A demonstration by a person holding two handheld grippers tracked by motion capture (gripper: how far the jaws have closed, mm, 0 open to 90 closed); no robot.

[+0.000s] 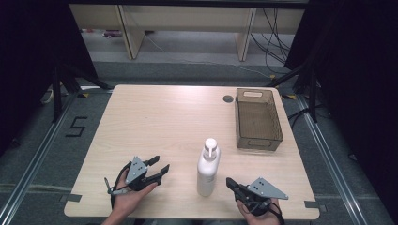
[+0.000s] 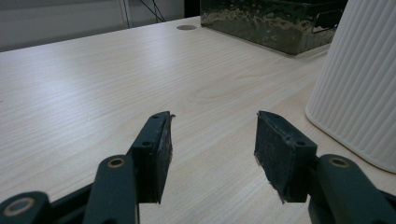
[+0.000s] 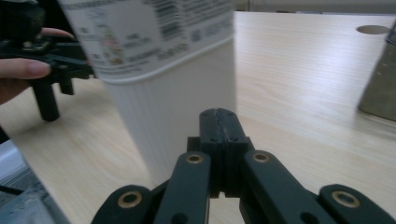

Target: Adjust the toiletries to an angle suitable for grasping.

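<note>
White pump bottle (image 1: pixel 208 168) upright, nozzle rearward.

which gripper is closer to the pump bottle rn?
Right. The right gripper, shut, sits just right of the bottle base. The left gripper, open, is farther off on its left.

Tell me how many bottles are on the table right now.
1. A white pump bottle stands upright near the table's front edge, between the left claw and the right claw. The basket at the back right looks empty.
</note>
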